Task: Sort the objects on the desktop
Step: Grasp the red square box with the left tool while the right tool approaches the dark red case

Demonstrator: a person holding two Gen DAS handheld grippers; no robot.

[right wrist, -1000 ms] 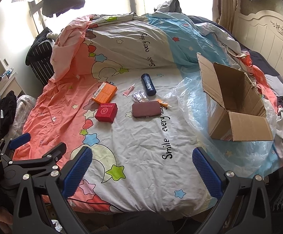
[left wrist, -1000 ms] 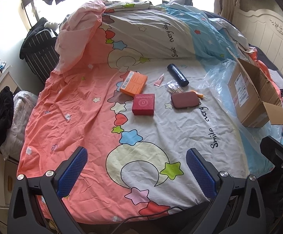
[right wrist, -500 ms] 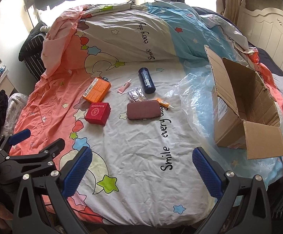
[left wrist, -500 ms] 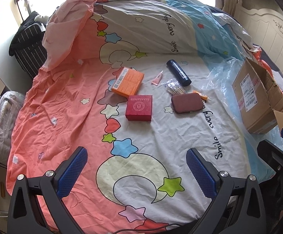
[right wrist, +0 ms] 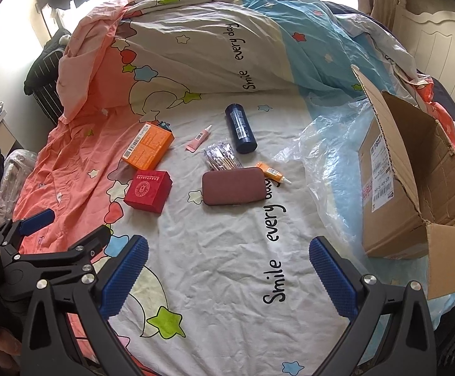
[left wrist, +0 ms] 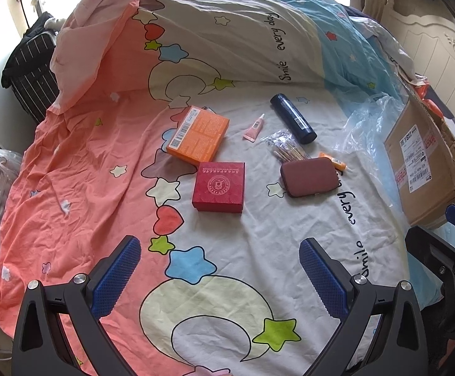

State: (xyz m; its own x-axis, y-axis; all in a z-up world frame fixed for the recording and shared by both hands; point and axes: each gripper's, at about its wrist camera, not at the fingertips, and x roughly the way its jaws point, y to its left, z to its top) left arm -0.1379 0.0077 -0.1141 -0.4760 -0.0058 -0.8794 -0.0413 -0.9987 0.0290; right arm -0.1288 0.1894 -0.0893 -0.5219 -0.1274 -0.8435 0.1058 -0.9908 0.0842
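Cardboard box [right wrist: 415, 185] lies open at your right on clear plastic sheet [right wrist: 330, 156]; its visible interior shows bare, with a shipping label on its side. "Smile every day" runs across the bedspread [right wrist: 227, 250]. Your left gripper [left wrist: 221, 275] and right gripper [right wrist: 229, 274] hover low, jaws wide apart, short of the red box [left wrist: 219, 186], orange box [left wrist: 199, 134], maroon case [right wrist: 233, 185] and blue bottle [right wrist: 240, 127].
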